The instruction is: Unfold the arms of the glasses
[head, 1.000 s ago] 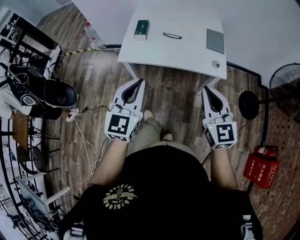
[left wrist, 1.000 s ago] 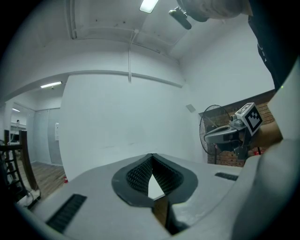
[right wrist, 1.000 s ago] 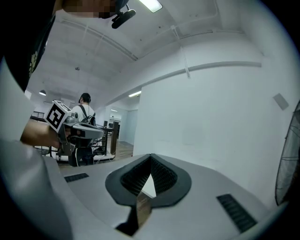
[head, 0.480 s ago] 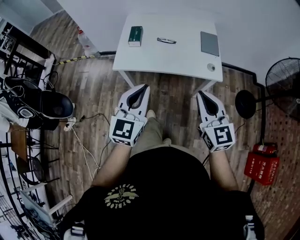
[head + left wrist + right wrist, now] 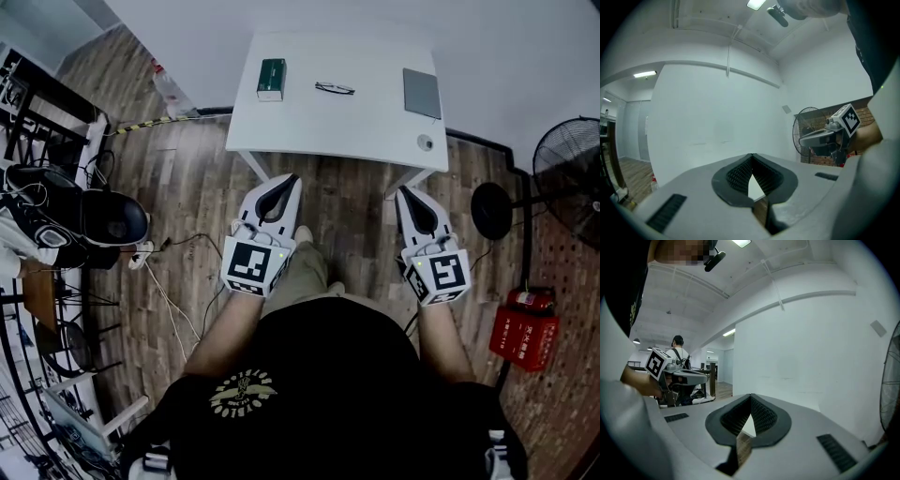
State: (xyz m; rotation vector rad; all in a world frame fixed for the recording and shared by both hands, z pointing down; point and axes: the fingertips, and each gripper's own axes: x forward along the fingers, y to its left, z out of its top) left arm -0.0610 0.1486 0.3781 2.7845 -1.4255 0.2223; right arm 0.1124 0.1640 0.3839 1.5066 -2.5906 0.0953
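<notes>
Left claw [image 5: 285, 180], jaws closed on nothing, is held above the wooden floor [image 5: 187, 178], just short of the white surface [image 5: 328, 127]. On the surface lie a green box [image 5: 272, 78], then the glasses [image 5: 335, 89], a thin dark frame too small to make out its arms, then a grey slab [image 5: 422, 93]. Right claw [image 5: 404, 191] is likewise closed, empty.

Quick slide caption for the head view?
Left tool and right tool, both shut and empty, before the white table bearing the glasses.
</notes>
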